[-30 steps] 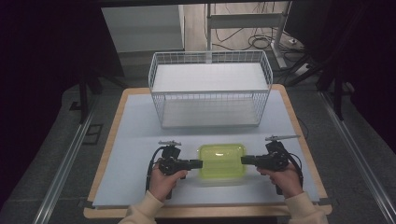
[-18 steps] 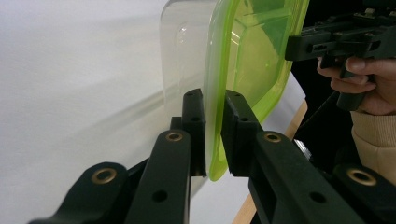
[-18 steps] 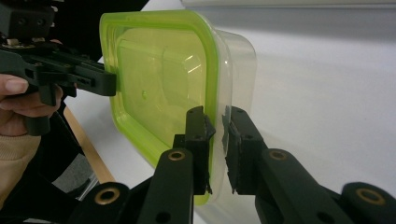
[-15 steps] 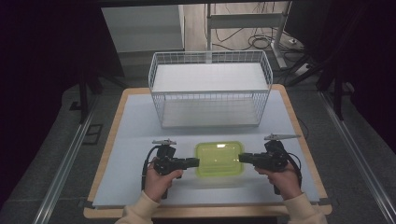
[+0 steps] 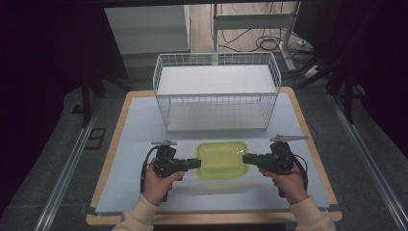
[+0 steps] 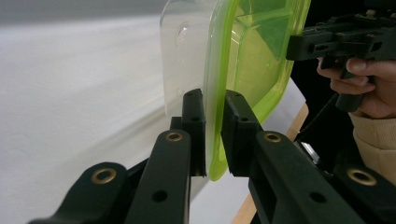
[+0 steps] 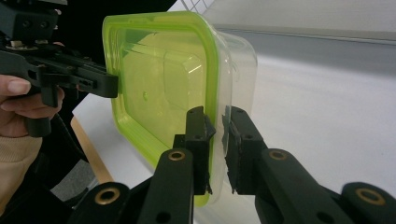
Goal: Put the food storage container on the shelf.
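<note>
2 grippers (jaws clamped) on container (image 5: 221,160) rim

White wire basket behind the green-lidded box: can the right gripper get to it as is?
Probably not yet: the right gripper is shut on the green-lidded clear plastic box, shared with the left gripper. Nothing stands before the white wire basket.

We see a box (image 5: 222,162) with a bright green lid and see-through sides. Our tongs are black. The wire basket (image 5: 216,94) is white, the tabletop (image 5: 134,125) pale blue with a wooden edge.
</note>
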{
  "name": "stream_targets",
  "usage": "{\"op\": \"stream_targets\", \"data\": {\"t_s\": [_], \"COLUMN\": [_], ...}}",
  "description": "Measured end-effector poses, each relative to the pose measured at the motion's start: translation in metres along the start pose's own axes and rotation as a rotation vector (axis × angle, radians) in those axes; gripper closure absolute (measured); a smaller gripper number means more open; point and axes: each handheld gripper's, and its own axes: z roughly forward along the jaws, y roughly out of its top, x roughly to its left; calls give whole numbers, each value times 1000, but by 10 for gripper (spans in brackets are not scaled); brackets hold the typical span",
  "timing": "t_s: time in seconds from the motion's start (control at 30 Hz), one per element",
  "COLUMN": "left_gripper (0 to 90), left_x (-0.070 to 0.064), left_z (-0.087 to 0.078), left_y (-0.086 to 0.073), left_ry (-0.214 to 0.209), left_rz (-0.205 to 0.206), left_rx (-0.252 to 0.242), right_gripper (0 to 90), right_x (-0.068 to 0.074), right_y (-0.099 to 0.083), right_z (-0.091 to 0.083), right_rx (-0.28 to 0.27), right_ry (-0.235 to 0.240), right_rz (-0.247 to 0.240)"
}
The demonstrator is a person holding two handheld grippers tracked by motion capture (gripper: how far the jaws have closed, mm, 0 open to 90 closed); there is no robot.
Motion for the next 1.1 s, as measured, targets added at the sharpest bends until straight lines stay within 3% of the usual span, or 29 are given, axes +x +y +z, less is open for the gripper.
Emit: {"op": "stream_targets", "data": {"t_s": [0.4, 1.1], "left_gripper": [806, 806], "left_x": [-3, -9], "left_z": [-8, -21], "left_y": [17, 45], "left_ry": [15, 14], "left_rz": [23, 47], "left_rx": [-8, -41], "right_gripper": [799, 799], "right_x": [10, 14], "right_y": [12, 38], "right_z": [-3, -10], "right_rx": [-35, -87], "right_ry": [-19, -23], "right_rz": [-13, -24]}}
